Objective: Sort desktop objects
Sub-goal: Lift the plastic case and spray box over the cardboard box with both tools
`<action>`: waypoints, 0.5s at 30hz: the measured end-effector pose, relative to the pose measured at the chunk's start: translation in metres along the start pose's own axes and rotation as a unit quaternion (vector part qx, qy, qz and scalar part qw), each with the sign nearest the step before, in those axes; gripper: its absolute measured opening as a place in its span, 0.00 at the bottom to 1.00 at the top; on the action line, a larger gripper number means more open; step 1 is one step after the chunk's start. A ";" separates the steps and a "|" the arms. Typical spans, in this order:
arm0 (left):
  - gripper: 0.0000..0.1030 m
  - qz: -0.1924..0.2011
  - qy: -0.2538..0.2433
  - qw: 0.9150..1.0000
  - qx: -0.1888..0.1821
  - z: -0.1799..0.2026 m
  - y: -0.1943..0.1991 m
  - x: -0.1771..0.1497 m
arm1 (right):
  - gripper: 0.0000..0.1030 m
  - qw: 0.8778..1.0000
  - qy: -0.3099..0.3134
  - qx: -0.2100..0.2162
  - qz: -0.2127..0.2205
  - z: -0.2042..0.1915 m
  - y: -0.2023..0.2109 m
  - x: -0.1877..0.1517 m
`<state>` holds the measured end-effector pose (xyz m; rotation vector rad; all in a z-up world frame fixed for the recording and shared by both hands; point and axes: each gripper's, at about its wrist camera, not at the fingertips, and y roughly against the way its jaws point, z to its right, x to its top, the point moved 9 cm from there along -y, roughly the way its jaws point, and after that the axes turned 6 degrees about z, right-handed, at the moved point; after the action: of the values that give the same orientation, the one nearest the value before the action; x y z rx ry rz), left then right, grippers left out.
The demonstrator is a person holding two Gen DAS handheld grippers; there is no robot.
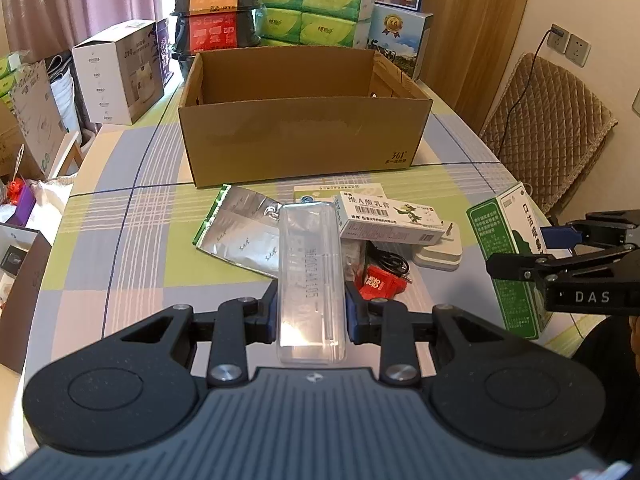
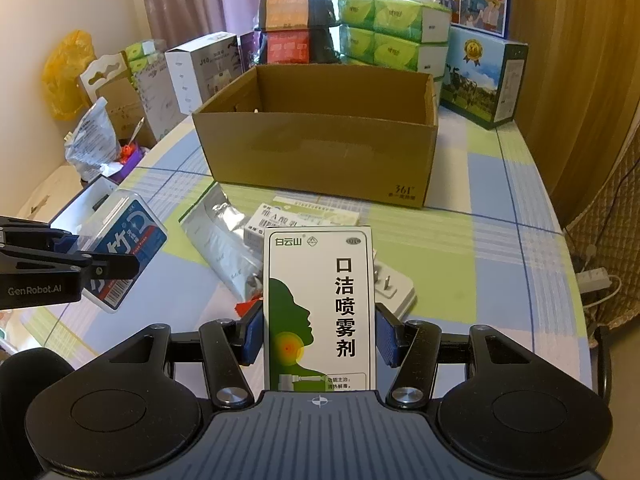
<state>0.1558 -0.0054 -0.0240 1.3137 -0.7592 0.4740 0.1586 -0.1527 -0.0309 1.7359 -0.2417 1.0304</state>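
Observation:
My left gripper (image 1: 310, 312) is shut on a clear plastic case (image 1: 311, 276), held above the table; in the right wrist view this case (image 2: 120, 248) shows a blue label. My right gripper (image 2: 319, 336) is shut on a white and green spray medicine box (image 2: 320, 308), seen from the side as a green box (image 1: 506, 264) in the left wrist view. An open cardboard box (image 1: 304, 136) stands behind the pile. On the cloth lie a silver foil pouch (image 1: 240, 228), a white ointment box (image 1: 384, 216), a white plug adapter (image 1: 440, 248), a black cable (image 1: 390, 258) and a red item (image 1: 380, 284).
Stacked green tissue packs (image 1: 316, 12), black tubs (image 1: 216, 16) and a white carton (image 1: 120, 72) crowd the table's far end. A quilted chair (image 1: 548, 136) stands at the right edge. Boxes and bags fill the floor at the left. A power strip (image 2: 596, 280) hangs beyond the right edge.

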 end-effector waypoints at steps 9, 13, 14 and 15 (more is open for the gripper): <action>0.25 0.008 -0.007 1.000 -0.001 0.003 0.000 0.011 | 0.51 1.000 0.007 -0.002 0.010 0.002 0.001 0.013; 0.25 0.014 -0.009 1.000 -0.002 0.005 -0.001 0.018 | 0.51 1.000 0.014 -0.002 0.016 0.001 0.002 0.020; 0.25 0.016 -0.010 1.000 -0.002 0.006 -0.001 0.020 | 0.51 1.000 0.015 -0.002 0.017 0.001 0.002 0.022; 0.25 0.017 -0.011 1.000 -0.002 0.006 -0.001 0.022 | 0.51 1.000 0.016 -0.003 0.019 0.001 0.002 0.025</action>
<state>0.1696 -0.0138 -0.0082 1.3049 -0.8011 0.4859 0.1732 -0.1471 -0.0118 1.7142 -0.2573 1.0834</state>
